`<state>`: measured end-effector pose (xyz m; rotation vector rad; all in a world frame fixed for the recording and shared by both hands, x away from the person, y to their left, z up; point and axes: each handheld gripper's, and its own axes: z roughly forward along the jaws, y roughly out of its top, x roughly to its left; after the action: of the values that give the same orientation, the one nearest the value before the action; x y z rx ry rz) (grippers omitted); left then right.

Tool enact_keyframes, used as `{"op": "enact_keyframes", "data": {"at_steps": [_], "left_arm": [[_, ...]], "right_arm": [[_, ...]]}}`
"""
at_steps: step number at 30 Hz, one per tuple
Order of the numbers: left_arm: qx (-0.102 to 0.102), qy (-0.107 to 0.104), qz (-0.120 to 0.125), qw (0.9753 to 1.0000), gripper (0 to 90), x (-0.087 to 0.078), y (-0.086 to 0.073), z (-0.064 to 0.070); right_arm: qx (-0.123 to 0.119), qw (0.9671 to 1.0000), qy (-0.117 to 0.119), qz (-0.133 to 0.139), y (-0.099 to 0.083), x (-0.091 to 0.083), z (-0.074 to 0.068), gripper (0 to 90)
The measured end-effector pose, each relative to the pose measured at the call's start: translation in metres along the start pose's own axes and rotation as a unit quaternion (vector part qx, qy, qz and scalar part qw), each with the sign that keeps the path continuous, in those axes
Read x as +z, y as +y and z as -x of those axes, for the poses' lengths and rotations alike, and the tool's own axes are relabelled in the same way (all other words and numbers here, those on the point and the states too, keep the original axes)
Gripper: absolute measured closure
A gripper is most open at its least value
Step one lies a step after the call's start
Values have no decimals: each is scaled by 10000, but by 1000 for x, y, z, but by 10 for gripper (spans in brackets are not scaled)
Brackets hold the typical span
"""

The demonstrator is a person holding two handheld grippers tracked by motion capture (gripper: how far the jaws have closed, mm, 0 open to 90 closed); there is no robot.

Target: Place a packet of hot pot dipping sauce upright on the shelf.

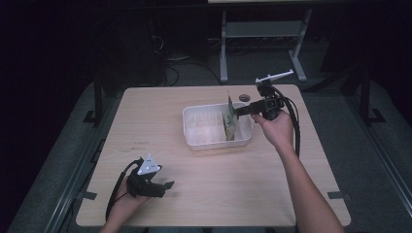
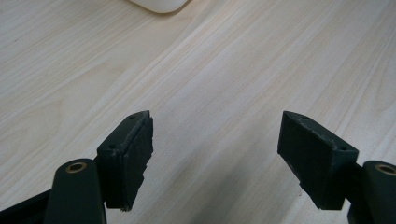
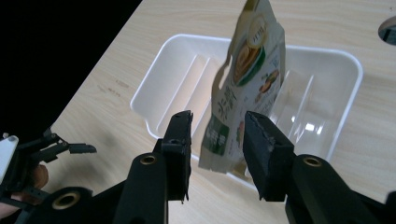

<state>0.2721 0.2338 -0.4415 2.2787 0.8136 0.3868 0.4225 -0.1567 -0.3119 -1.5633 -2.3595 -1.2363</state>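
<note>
Pouch (image 3: 243, 88) stands half in the tray (image 3: 154, 79), pinched by your right gripper (image 3: 217, 140); release it next, while your left gripper (image 2: 215, 154) idles spread.

Black two-jaw tools (image 1: 167, 185) with brass screws, trailing black cables
</note>
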Motion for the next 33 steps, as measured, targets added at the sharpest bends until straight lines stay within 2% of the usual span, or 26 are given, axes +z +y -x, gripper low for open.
{"op": "enact_keyframes", "data": {"at_steps": [17,33], "left_arm": [[-9,1,-20,10000,261,1,0,0],[-15,9,-13,10000,261,1,0,1]], "right_arm": [[-19,9999,112,23,-23,-11,9,586],[-54,9999,106,-70,-57,-18,17,569]]}}
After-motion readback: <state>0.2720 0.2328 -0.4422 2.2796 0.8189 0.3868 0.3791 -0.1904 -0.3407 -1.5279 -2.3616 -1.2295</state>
